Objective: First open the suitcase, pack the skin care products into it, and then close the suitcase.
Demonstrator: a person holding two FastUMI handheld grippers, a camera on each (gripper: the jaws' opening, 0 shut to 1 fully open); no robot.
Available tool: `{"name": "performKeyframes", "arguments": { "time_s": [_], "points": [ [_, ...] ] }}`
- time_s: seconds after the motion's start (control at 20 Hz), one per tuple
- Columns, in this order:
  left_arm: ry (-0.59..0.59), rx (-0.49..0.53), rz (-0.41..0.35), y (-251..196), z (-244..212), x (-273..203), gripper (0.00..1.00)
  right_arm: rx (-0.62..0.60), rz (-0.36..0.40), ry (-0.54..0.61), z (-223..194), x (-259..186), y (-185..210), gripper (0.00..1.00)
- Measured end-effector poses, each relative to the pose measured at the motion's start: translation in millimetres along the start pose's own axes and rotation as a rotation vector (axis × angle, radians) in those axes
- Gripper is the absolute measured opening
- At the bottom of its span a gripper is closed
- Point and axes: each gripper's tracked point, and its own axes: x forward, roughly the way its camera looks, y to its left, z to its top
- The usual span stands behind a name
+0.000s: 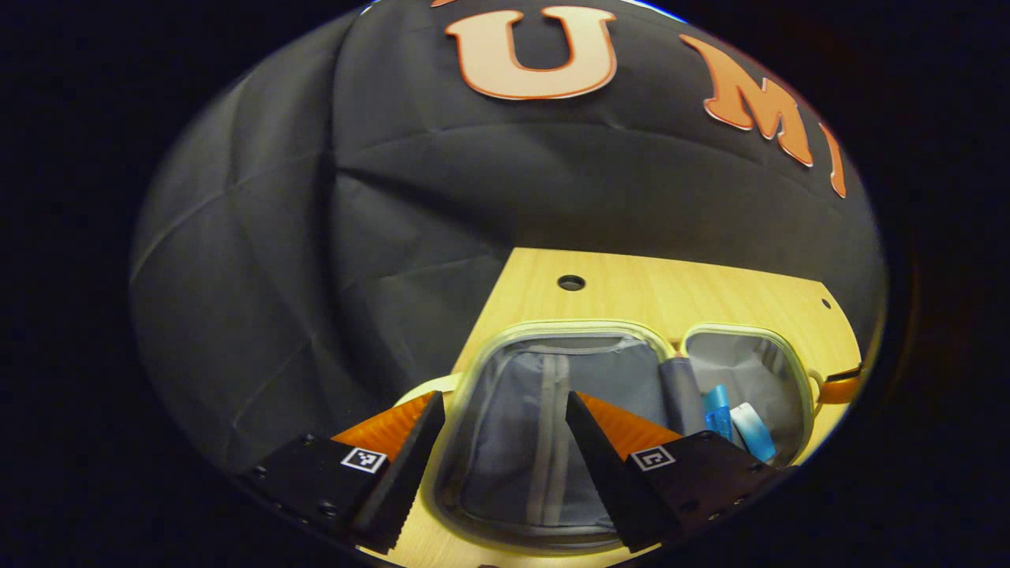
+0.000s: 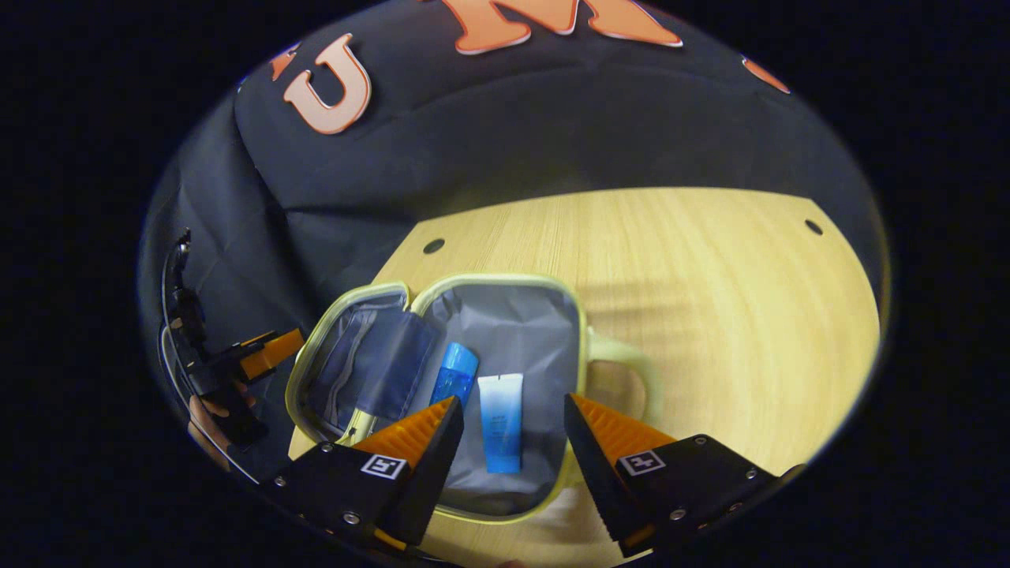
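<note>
The suitcase (image 2: 505, 315) lies wide open on the wooden table (image 2: 710, 315), its two pale-rimmed halves spread flat side by side with their grey lining facing up, and I place everything else against it. In my right gripper view, my right gripper (image 2: 505, 430) hangs over the near edge of the suitcase's right half, its fingers spread wide with nothing between them but air. Inside that right half lie two skin care products: a white-and-blue tube (image 2: 500, 422) stretched lengthwise toward me, and a blue bottle (image 2: 455, 377) just beside it, nearer the hinge. The suitcase's handle (image 2: 627, 371) loops out from the right half's outer side onto the bare table. The left half (image 2: 355, 371) shows a grey zipped divider panel. Beyond the left half's far side I see my left gripper (image 2: 260, 355), held in a hand (image 2: 217, 418), out past the table's edge. In my left gripper view, my left gripper (image 1: 505, 442) hovers above the suitcase's left half, fingers spread apart and holding nothing, and the two blue products sit in the other half, past the hinge.
</note>
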Motion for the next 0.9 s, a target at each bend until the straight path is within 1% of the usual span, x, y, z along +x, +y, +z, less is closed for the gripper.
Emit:
{"name": "performKeyframes", "arguments": {
  "time_s": [0.05,0.25,0.35,0.5,0.6,0.65,0.75,0.9],
  "points": [
    [0.003,-0.015,0.018,13,-2,4,0.97,0.001,-0.015,-0.03,9,-10,-5,0.87],
    [0.025,-0.095,0.076,64,-10,23,0.98,-0.002,-0.102,-0.136,44,-53,-36,0.92],
    [0.053,-0.13,0.093,82,-20,40,0.98,-0.024,-0.146,-0.2,64,-75,-50,0.93],
    [0.105,-0.178,0.114,97,-40,60,0.98,-0.03,-0.205,-0.258,83,-101,-68,0.93],
    [0.144,-0.225,0.102,97,-53,70,0.96,-0.02,-0.229,-0.293,93,-114,-75,0.94],
    [0.136,-0.247,0.102,101,-53,72,0.96,-0.024,-0.234,-0.312,97,-119,-78,0.94],
    [0.158,-0.275,0.097,106,-59,79,0.96,-0.047,-0.264,-0.35,104,-128,-85,0.94],
    [0.193,-0.361,0.066,110,-65,86,0.96,-0.088,-0.297,-0.381,111,-140,-90,0.94]
  ]
}}
